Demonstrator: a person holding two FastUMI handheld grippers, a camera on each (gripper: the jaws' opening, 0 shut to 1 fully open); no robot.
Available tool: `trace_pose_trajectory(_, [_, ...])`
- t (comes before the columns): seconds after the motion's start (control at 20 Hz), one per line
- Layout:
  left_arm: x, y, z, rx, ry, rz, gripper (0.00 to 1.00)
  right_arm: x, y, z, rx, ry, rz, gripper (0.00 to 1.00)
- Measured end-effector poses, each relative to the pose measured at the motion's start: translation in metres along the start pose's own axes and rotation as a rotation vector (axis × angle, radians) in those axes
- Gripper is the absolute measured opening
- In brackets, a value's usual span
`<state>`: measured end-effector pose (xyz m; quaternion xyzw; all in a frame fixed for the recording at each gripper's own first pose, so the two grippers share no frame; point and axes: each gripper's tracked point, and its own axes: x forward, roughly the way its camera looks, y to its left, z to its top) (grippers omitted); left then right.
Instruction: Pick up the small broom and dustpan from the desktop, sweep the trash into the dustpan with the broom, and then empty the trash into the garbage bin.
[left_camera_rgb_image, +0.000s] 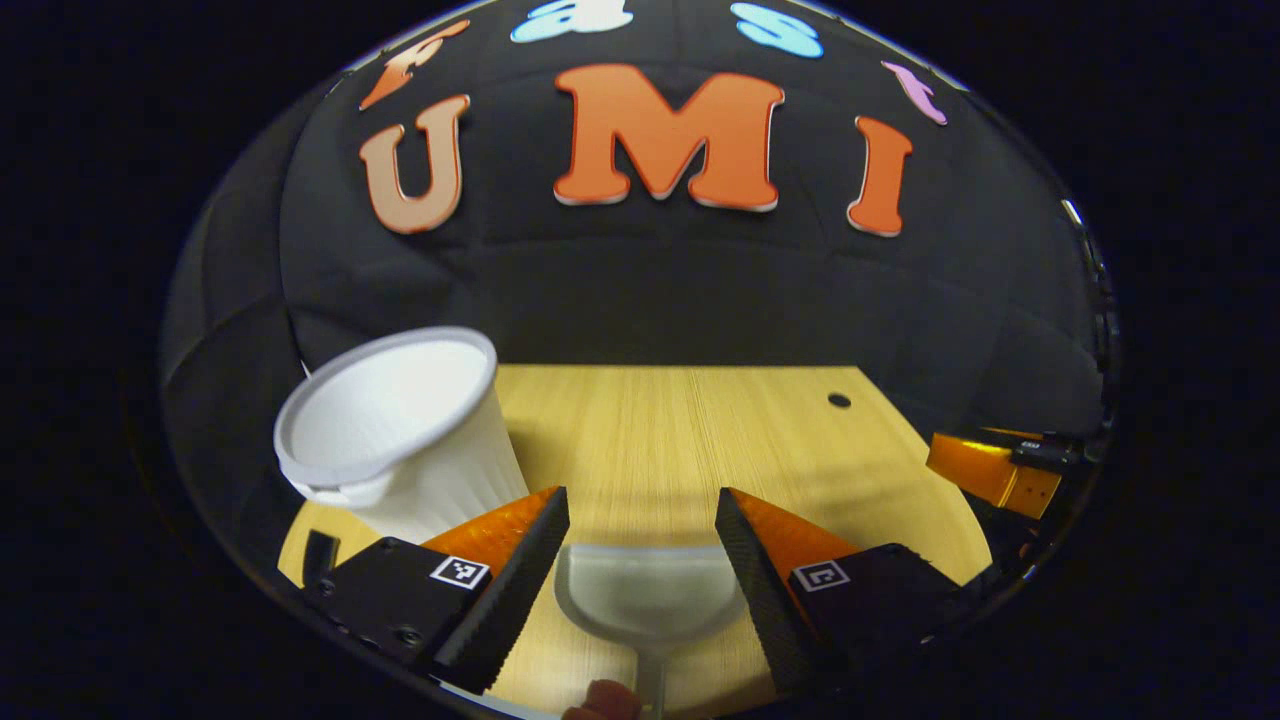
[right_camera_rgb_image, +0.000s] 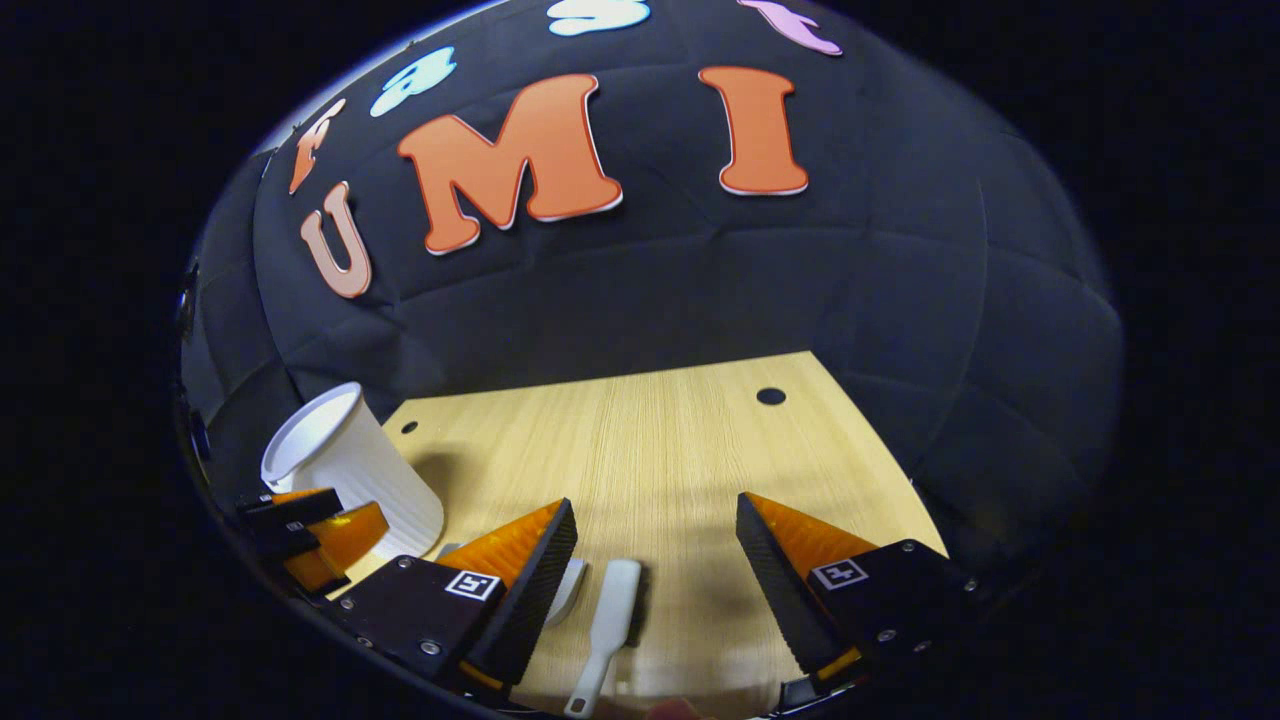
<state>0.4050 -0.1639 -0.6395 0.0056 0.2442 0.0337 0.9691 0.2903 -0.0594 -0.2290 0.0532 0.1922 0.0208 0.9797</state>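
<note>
A small white dustpan (left_camera_rgb_image: 648, 600) lies flat on the wooden desktop (left_camera_rgb_image: 700, 420), low between the spread fingers of my left gripper (left_camera_rgb_image: 640, 495), which is open and holds nothing. In the right gripper view a small white broom (right_camera_rgb_image: 612, 620) with dark bristles lies on the desktop (right_camera_rgb_image: 650, 440), between the fingers of my right gripper (right_camera_rgb_image: 655, 503), also open and not touching it. The dustpan's rim (right_camera_rgb_image: 572, 590) peeks out beside my right gripper's left finger. A white ribbed garbage bin (left_camera_rgb_image: 400, 430) stands at the desk's left side, also visible as the bin (right_camera_rgb_image: 350, 470).
The right gripper (left_camera_rgb_image: 990, 470) shows at the far right of the left gripper view; the left gripper (right_camera_rgb_image: 320, 530) sits in front of the bin in the right gripper view. A small reddish thing (left_camera_rgb_image: 600, 700) lies by the dustpan handle. The desk has round holes (right_camera_rgb_image: 770, 396) near its back.
</note>
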Motion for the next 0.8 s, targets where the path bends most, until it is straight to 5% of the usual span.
trace_pose_trajectory(0.05, [-0.009, -0.008, -0.012, -0.008, -0.080, 0.001, 0.96, -0.004, 0.000, 0.015, -0.003, -0.049, -0.004, 0.97])
trace_pose_trajectory(0.1, [0.012, 0.002, 0.027, -0.017, -0.150, -0.002, 0.95, -0.011, 0.001, 0.032, -0.007, -0.102, -0.008, 0.97])
trace_pose_trajectory(0.35, [-0.044, 0.016, 0.115, -0.005, -0.456, 0.050, 0.94, -0.043, 0.004, 0.096, -0.057, -0.363, -0.031, 0.97])
trace_pose_trajectory(0.45, [-0.057, 0.017, 0.132, -0.004, -0.525, 0.059, 0.94, -0.055, 0.012, 0.114, -0.091, -0.457, -0.024, 0.96])
trace_pose_trajectory(0.8, [-0.074, 0.020, 0.144, -0.044, -0.636, 0.085, 0.94, -0.063, 0.025, 0.123, -0.139, -0.527, 0.006, 0.96])
